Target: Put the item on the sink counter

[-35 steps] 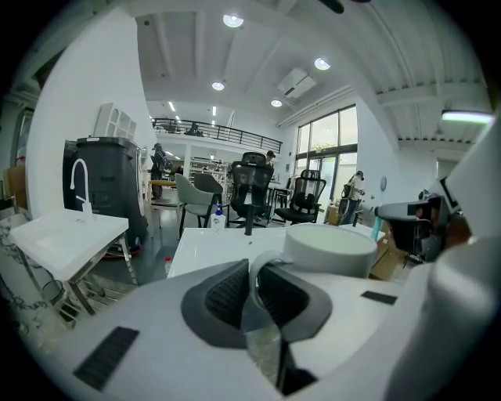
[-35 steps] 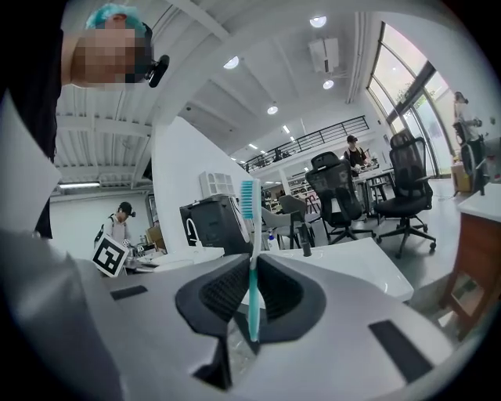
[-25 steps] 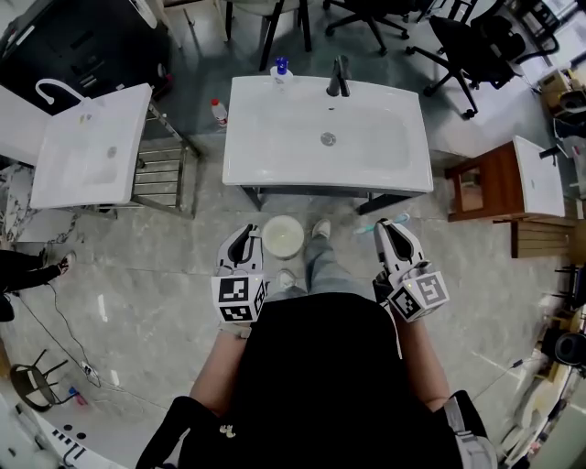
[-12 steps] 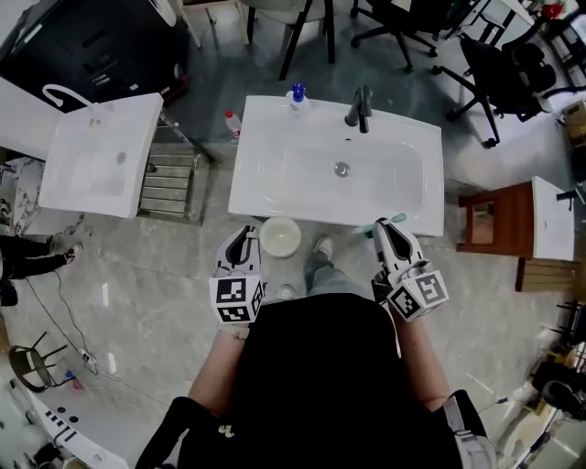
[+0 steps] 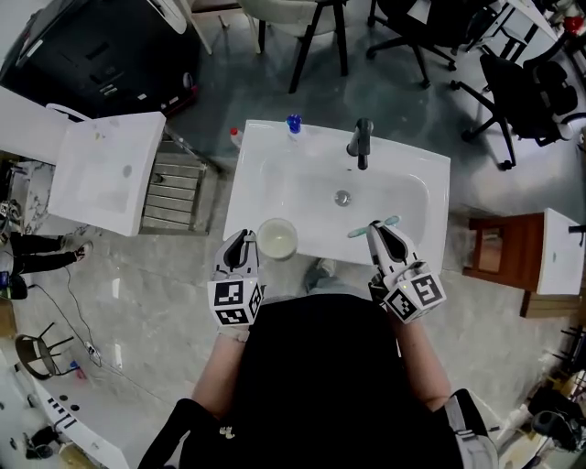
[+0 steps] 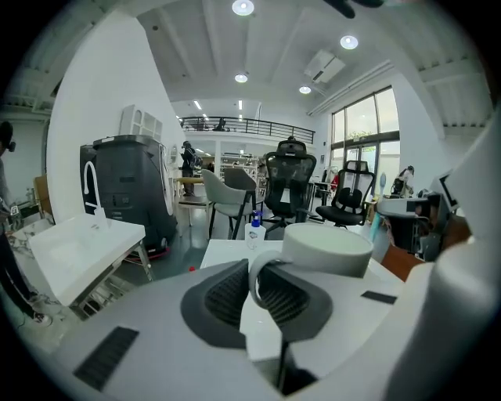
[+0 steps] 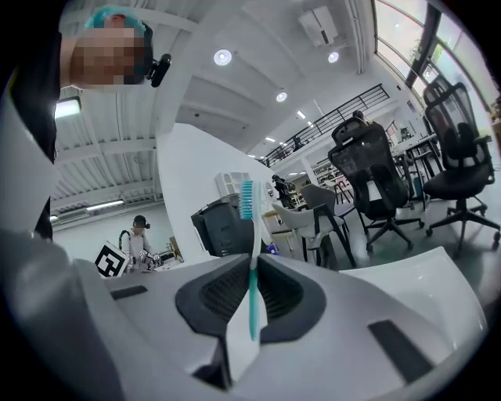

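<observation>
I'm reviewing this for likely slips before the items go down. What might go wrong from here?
The left gripper holds the cup only by its thin handle, so the cup may swing or tip when it meets the sink. The right gripper pinches the slim toothbrush, which may pivot in the grip or roll once released.

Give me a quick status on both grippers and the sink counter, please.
Left gripper shut on cup handle. Right gripper shut on toothbrush. Both at sink front edge; nothing seen blocking.

Bright, even light from ceiling spotlights (image 6: 243,8); sharp frames, strong fisheye bending at edges.
</observation>
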The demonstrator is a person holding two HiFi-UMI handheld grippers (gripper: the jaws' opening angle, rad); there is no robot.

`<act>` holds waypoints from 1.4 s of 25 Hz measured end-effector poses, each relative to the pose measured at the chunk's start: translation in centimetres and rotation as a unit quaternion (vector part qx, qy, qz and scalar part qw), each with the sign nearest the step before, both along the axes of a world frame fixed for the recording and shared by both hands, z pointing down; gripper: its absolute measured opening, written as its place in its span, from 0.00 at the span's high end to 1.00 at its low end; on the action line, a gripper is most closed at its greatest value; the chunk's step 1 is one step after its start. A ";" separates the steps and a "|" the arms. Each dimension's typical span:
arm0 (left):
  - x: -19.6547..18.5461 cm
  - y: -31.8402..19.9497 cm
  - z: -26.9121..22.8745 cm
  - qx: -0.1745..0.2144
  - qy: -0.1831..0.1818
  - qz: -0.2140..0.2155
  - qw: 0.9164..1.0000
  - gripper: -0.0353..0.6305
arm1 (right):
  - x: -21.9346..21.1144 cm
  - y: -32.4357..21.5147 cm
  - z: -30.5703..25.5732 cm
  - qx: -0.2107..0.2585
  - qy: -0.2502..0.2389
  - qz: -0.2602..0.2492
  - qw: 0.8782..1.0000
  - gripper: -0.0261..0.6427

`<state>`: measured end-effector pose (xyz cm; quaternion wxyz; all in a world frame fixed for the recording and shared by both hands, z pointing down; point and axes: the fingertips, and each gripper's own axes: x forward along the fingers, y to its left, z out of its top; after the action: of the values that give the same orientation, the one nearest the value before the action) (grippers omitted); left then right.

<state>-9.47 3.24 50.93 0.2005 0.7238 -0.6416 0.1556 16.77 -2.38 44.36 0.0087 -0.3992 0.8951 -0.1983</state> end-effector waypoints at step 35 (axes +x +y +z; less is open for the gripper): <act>-6.5 -14.7 3.8 -0.020 0.008 0.098 0.995 0.88 | -6.5 -6.2 0.8 -0.034 0.026 0.090 0.995 0.89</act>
<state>-16.00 -11.47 54.75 0.2040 0.7802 -0.5628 0.1817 10.29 -8.61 45.16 -0.0098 -0.4834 0.8481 -0.2166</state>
